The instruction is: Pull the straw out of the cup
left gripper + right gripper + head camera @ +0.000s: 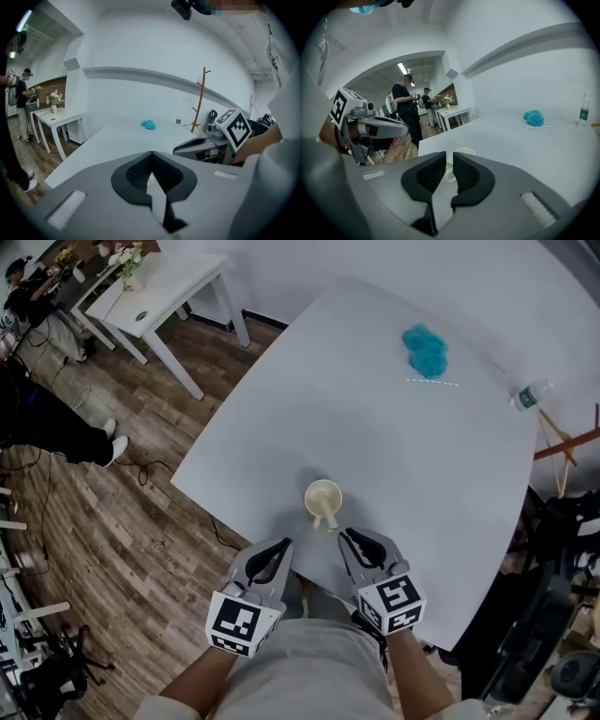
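A cream cup (322, 496) with a handle stands near the table's front edge. A short green bit of straw (333, 528) shows beside its handle, just ahead of my right gripper (344, 535). In the right gripper view the cup (462, 152) and the green straw (449, 164) show through a narrow gap in my right gripper (449, 155); the jaws stand slightly open and nothing is pressed between them. My left gripper (284, 544) hovers left of the cup, off the table's edge, and in its own view my left gripper (151, 153) is shut on nothing.
The white table (375, 427) also carries a blue cloth (427, 350) at the far right, a thin white straw (433, 382) beside it and a plastic bottle (528, 397) at the right edge. A small white side table (159, 292) and a person's legs (56, 432) are at the left.
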A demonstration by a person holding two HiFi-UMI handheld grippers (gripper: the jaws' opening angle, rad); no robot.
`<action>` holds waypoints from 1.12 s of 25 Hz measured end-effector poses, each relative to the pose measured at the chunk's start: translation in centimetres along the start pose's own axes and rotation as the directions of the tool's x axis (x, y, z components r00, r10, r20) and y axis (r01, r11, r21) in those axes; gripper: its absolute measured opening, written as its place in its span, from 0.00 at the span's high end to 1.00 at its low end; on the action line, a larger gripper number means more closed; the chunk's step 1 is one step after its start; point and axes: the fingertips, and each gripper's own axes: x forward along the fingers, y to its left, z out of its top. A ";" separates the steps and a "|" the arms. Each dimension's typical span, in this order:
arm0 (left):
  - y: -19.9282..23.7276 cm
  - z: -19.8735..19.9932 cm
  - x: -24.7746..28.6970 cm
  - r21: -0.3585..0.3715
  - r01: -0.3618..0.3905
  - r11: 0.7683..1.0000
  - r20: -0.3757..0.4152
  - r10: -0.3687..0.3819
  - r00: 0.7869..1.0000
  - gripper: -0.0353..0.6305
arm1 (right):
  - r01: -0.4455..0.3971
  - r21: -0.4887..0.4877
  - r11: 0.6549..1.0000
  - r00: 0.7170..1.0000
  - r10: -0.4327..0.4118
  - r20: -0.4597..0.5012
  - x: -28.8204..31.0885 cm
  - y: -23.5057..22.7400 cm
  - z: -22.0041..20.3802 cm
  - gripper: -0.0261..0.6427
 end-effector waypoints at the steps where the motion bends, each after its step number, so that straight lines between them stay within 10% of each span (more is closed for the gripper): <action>1: 0.1 -0.1 0.1 -0.003 0.000 1.000 -0.005 0.000 1.000 0.92 | -0.002 -0.001 1.000 1.000 0.002 -0.006 0.2 0.0 -0.2 0.88; 28: 2.7 -0.7 1.3 -0.013 -0.021 1.000 -0.033 0.020 0.999 0.92 | -0.027 -0.048 0.998 0.995 0.022 -0.096 4.8 0.4 -2.5 0.75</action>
